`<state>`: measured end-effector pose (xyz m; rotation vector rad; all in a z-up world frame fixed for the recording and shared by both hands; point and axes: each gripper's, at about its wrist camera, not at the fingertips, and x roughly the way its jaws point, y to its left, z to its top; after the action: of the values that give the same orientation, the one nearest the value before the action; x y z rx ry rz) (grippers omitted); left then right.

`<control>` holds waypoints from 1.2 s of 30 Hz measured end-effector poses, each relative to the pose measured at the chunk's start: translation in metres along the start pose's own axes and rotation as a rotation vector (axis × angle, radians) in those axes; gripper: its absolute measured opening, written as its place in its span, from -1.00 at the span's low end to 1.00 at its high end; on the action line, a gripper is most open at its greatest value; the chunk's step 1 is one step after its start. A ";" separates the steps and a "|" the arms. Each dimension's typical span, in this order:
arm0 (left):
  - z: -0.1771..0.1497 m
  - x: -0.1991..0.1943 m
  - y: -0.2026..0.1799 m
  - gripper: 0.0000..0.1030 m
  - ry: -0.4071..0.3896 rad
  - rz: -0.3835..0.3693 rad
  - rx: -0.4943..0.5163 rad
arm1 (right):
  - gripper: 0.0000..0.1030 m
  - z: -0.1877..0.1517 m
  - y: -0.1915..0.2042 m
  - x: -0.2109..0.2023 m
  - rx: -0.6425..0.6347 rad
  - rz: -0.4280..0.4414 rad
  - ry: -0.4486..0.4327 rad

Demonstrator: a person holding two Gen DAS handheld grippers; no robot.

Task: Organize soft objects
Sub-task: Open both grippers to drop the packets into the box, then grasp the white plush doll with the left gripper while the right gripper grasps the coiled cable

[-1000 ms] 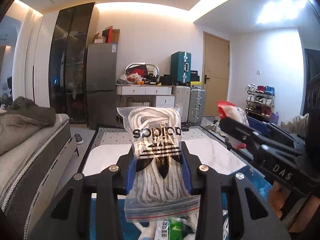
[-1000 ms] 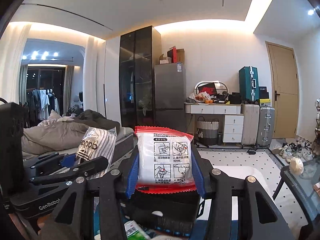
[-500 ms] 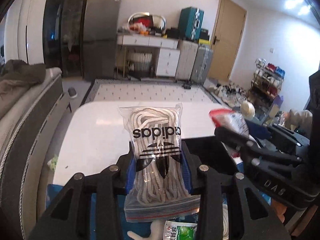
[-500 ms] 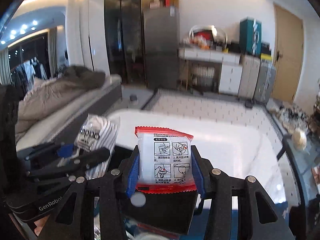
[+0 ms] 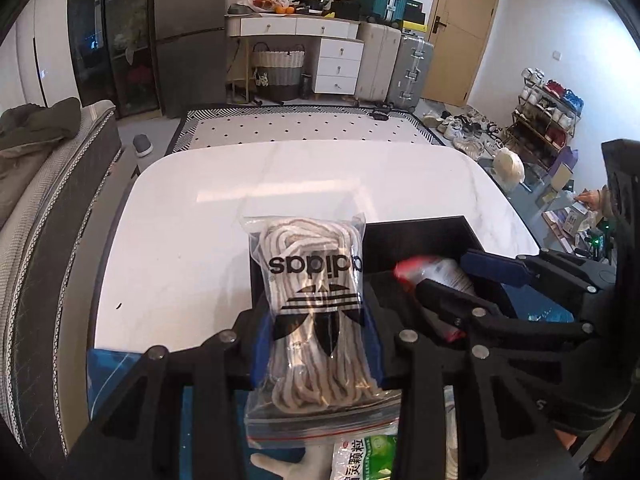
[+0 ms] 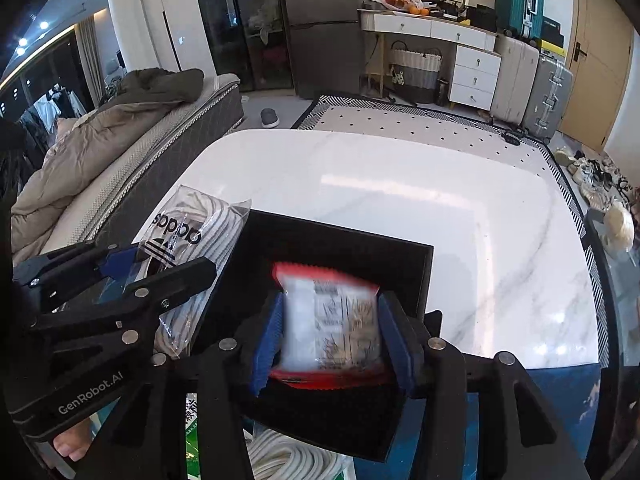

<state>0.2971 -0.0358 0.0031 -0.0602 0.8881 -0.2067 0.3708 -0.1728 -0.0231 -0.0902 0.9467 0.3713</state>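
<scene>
Black box [image 6: 340, 248], 2 packets (both gripped).

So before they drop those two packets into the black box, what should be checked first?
1. Left gripper holds the adidas lace bag firmly: ok.
2. Right gripper holds the red-edged packet: ok.
3. Red-edged packet is over the black box: ok.
4. Lace bag is over the box: not ok, at its left edge.
5. Box has room: cannot tell.
</scene>
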 end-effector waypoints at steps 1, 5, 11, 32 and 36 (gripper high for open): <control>0.000 -0.001 -0.001 -0.18 -0.002 0.006 0.002 | -0.01 -0.004 0.001 -0.005 0.006 0.006 -0.005; -0.004 -0.008 -0.004 0.13 -0.016 0.024 0.001 | 0.00 -0.012 -0.003 -0.021 0.016 0.038 -0.014; -0.014 -0.034 0.006 0.15 -0.031 0.002 -0.009 | 0.04 -0.040 -0.004 -0.056 -0.026 0.046 -0.020; -0.171 -0.062 0.024 0.18 0.165 -0.043 -0.061 | 0.04 -0.178 -0.023 -0.093 -0.073 0.016 0.122; -0.167 -0.060 0.022 0.17 0.175 -0.024 -0.055 | 0.04 -0.179 -0.023 -0.098 -0.077 0.027 0.135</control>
<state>0.1341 0.0040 -0.0593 -0.1048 1.0679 -0.2122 0.1881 -0.2632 -0.0510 -0.1746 1.0681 0.4309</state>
